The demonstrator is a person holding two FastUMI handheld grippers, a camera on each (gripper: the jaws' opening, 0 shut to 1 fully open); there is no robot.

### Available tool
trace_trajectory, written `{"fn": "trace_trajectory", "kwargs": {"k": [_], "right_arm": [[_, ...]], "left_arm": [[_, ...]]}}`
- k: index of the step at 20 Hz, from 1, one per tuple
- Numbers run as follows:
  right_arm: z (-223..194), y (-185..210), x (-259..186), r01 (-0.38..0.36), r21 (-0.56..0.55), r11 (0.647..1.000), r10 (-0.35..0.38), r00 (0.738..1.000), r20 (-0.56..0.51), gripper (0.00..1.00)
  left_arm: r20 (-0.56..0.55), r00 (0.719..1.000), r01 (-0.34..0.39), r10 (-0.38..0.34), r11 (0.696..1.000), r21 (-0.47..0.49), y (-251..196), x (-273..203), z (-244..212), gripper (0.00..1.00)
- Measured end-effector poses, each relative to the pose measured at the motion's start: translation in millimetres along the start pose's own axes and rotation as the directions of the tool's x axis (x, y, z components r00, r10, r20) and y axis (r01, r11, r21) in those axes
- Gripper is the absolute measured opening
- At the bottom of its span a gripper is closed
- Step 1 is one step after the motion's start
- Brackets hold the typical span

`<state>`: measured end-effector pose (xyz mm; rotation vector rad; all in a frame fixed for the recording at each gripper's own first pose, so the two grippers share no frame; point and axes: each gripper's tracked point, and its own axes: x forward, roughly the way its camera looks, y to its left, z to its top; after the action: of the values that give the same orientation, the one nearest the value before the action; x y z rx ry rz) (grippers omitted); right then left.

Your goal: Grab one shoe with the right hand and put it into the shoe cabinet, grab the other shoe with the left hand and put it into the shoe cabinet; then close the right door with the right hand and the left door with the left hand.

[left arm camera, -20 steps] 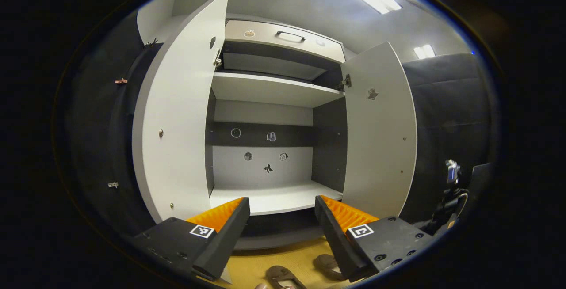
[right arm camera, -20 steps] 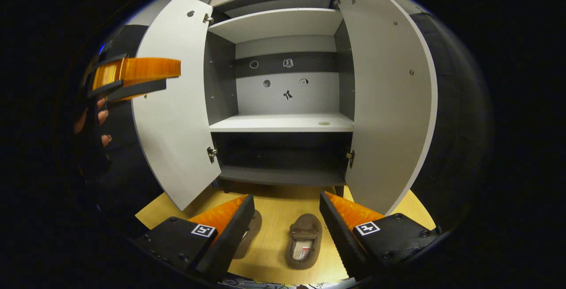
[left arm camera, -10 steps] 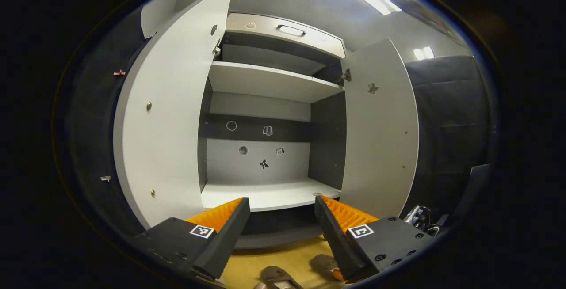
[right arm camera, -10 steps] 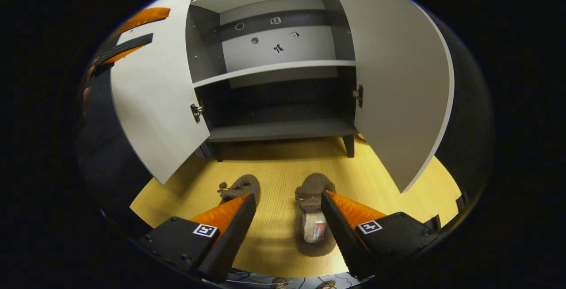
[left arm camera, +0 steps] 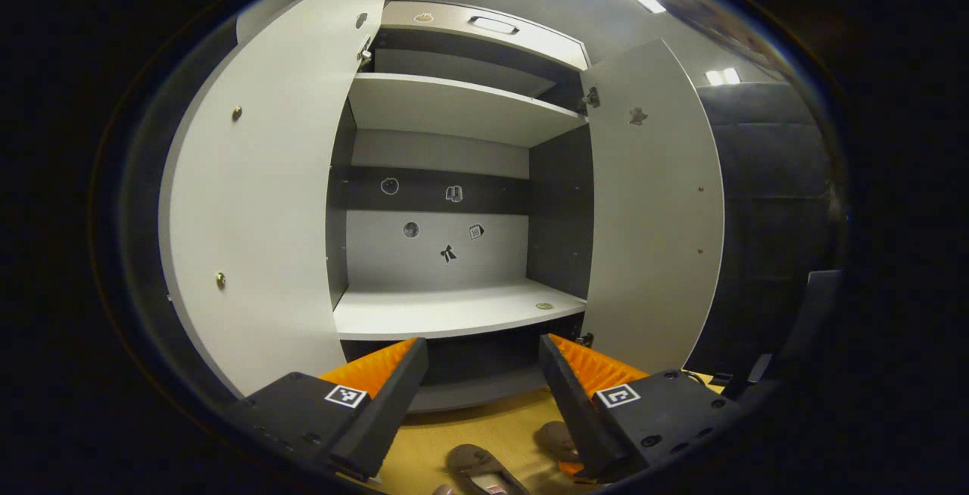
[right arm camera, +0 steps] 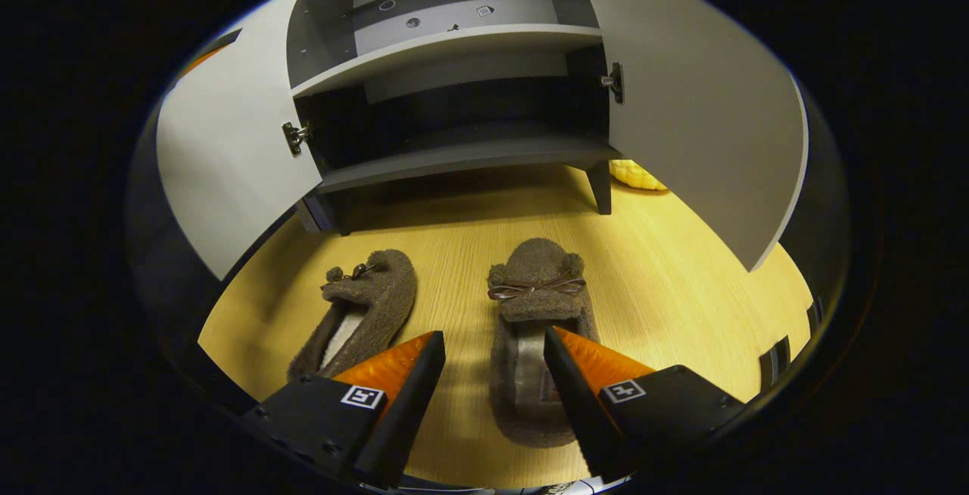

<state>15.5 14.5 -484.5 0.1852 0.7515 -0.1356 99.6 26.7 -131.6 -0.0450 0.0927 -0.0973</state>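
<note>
- In the left gripper view, the two slippers [left arm camera: 484, 468] on the floor are cut off by the bottom edge and partly covered by the right finger.
- In the right gripper view, the right slipper [right arm camera: 530, 344] has its heel side behind the fingers [right arm camera: 583, 381].
- A yellow object [right arm camera: 637, 175] is mostly hidden behind the cabinet's right door [right arm camera: 704, 116].
- The stickers [left arm camera: 447, 230] on the cabinet's back panel are too small to identify.

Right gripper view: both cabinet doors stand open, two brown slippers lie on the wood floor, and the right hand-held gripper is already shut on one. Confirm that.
Not quite. In the right gripper view the right hand-held gripper is open, its fingers above the right slipper and gripping nothing. The rest holds: both cabinet doors stand open, and the left slipper lies beside it on the wood floor.
</note>
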Motion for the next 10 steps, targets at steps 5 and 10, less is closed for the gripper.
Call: {"fn": "trace_trajectory", "kwargs": {"k": [5, 10], "right_arm": [[-1.8, -1.8, 24.3, 0.008, -0.017, 1.000, -0.008, 1.000, -0.006, 0.73], [-1.2, -5.6, 46.5, 0.020, -0.064, 0.998, -0.021, 1.000, -0.010, 0.67]], "left_arm": [[-0.034, 0.999, 0.003, -0.003, 1.000, -0.007, 2.6, 9.3, -15.2, 0.94], [-0.046, 0.999, -0.010, 0.009, 1.000, -0.007, 6.6, 13.4, -22.8, 0.94]]}}
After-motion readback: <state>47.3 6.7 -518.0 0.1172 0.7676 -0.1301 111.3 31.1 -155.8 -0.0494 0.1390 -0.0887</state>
